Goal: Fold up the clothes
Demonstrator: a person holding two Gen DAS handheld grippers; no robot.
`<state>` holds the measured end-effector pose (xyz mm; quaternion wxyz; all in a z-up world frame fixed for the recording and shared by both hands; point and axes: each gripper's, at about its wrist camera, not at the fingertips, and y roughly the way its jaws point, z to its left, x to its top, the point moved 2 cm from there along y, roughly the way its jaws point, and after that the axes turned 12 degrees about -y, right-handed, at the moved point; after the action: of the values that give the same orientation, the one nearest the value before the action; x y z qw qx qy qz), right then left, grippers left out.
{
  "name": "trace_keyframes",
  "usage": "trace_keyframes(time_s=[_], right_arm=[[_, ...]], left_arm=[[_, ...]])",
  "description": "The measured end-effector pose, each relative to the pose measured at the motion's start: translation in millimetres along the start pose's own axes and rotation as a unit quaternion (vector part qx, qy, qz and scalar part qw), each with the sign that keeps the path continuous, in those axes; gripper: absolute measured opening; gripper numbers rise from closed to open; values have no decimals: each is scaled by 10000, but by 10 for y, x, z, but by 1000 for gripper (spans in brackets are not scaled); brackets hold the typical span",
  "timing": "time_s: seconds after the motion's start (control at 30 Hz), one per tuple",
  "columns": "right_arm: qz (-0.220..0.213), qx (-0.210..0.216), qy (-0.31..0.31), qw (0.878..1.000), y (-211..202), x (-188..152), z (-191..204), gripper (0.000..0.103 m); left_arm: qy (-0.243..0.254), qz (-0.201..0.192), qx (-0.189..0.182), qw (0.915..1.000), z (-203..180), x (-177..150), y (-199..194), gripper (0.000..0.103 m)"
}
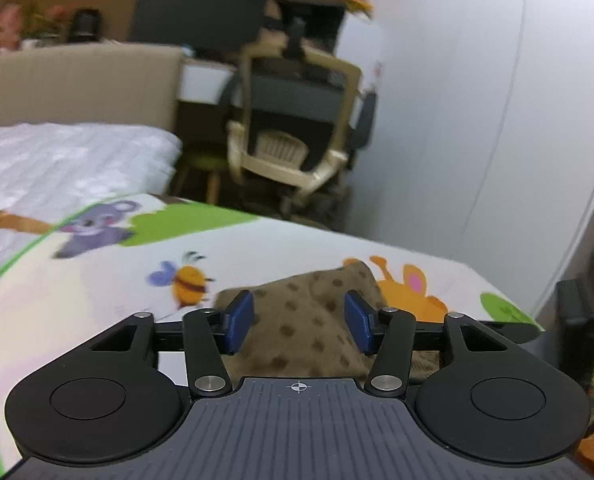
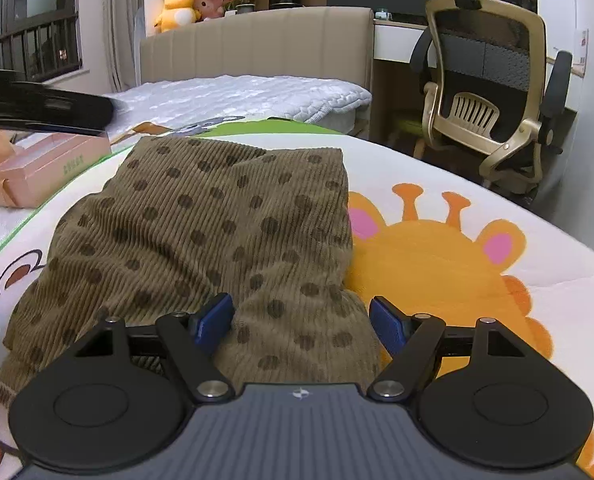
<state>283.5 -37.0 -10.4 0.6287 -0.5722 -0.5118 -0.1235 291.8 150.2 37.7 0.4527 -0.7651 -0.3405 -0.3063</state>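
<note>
Your left gripper (image 1: 299, 322) and right gripper (image 2: 301, 326) both have jaws wide apart around nothing, so you can grab the brown spotty cloth (image 2: 201, 232) lying at 12 o'clock on the animal mat (image 2: 477, 208).

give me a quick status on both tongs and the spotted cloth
Left tongs open, empty, low over the cloth. Right tongs open, empty, at near edge. Brown spotted cloth lies rumpled on animal-print mat. Pink box off left, clear.
</note>
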Motion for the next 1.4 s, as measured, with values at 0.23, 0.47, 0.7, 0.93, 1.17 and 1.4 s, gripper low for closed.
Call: trace_keyframes(time_s=[0.23, 0.47, 0.7, 0.93, 1.17, 1.4], right_arm=[[-463, 871, -594, 9933, -327, 233, 374, 75], [-54, 1153, -643, 9912, -169, 37, 577, 77], [-399, 712, 719, 9941, -450, -98, -199, 80], [63, 969, 1512, 9837, -281, -420, -289, 38], [214, 876, 582, 9942, -461, -441, 3, 33], [214, 808, 367, 9958, -486, -356, -25, 38]], left_arm=[[-457, 684, -203, 9964, 257, -39, 844, 45], [-468, 522, -120, 9975, 233, -267, 289, 66], [-545, 402, -74, 9977, 228, -534, -291, 79], [-803, 858, 49, 9931, 312, -951, -315, 44], [-320, 509, 530, 9968, 313, -628, -467, 42], [42, -96, -60, 9999, -27, -185, -485, 50]])
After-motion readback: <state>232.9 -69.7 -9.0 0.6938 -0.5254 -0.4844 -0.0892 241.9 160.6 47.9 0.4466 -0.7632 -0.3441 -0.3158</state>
